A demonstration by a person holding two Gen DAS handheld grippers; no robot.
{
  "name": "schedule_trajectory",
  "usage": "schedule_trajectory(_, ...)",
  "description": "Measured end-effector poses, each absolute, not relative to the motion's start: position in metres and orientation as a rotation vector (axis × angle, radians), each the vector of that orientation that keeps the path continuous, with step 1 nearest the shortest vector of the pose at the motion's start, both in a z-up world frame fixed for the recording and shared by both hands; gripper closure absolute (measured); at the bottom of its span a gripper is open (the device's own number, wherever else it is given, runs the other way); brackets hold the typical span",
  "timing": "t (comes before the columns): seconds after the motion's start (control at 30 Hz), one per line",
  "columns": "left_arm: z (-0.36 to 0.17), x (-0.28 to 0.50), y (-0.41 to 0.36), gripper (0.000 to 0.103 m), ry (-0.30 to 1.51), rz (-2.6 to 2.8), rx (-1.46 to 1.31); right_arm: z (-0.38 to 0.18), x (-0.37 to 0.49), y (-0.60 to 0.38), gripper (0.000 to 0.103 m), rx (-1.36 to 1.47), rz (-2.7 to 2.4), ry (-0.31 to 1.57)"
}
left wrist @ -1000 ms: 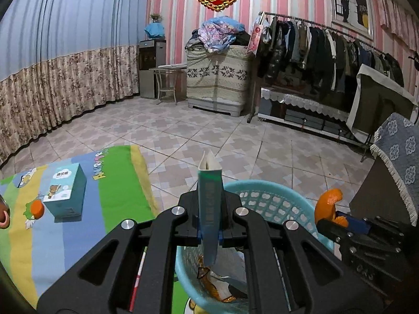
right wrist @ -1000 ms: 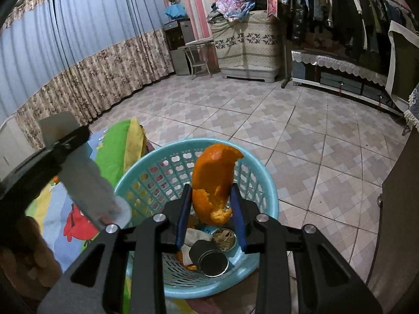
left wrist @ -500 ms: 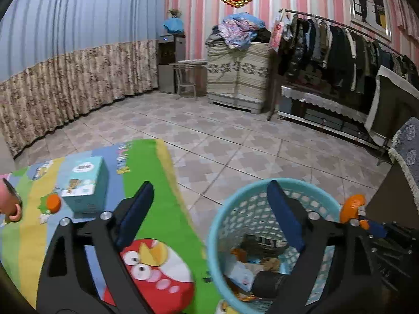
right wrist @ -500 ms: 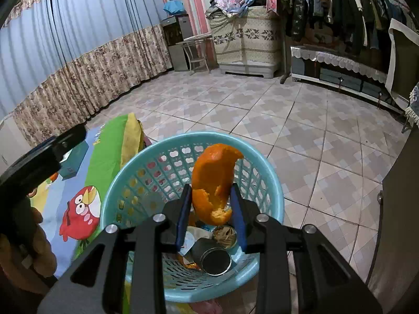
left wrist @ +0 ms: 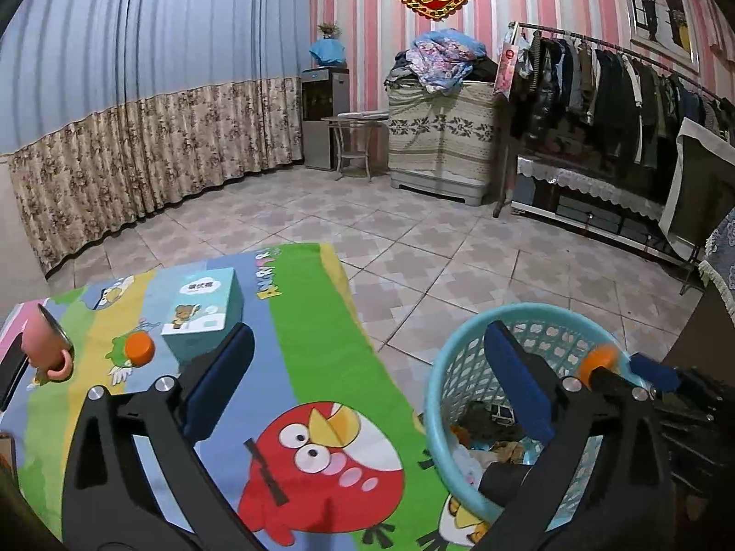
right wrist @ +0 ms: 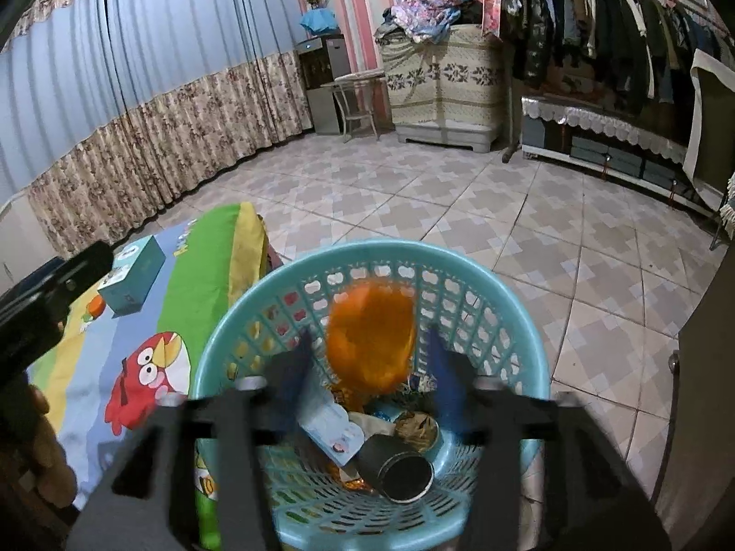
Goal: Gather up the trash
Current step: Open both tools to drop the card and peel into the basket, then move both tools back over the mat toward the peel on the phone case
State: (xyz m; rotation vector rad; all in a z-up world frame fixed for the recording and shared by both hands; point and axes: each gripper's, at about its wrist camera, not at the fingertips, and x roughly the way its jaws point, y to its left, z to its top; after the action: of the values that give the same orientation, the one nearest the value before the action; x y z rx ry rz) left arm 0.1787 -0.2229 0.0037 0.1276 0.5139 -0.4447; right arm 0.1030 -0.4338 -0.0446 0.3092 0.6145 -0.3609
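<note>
Right tongs [right wrist: 363,367] just opened, orange peel [right wrist: 371,339] loose between them over basket [right wrist: 514,317]; left tongs [left wrist: 367,376] just opened wide, empty.

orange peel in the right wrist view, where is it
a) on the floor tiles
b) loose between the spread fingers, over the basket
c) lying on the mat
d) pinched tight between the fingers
b: the orange peel shows blurred and clear of both pads of the right gripper, with the blue basket right under it.
</note>
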Motion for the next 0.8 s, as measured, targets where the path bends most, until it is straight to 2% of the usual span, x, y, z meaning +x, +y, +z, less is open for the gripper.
schedule_trajectory(0.07,0.006,0.179,-0.218,0.006,0.513,-0.438,0.12,-0.043,0.104,-0.434,0.028,0.307,-0.365,0.619)
schedule_trajectory(0.2,0.011,0.177,-0.207,0.006,0.505,-0.425,0.113,-0.041,0.1,-0.437,0.012,0.315,-0.411,0.606)
schedule_trajectory(0.23,0.012,0.176,-0.205,0.006,0.5,-0.419,0.115,-0.041,0.099,-0.439,0.011,0.32,-0.416,0.605)
schedule_trajectory(0.8,0.02,0.165,-0.123,0.006,0.507,-0.317,0.084,-0.022,0.104,-0.398,0.01,0.275,-0.368,0.556)
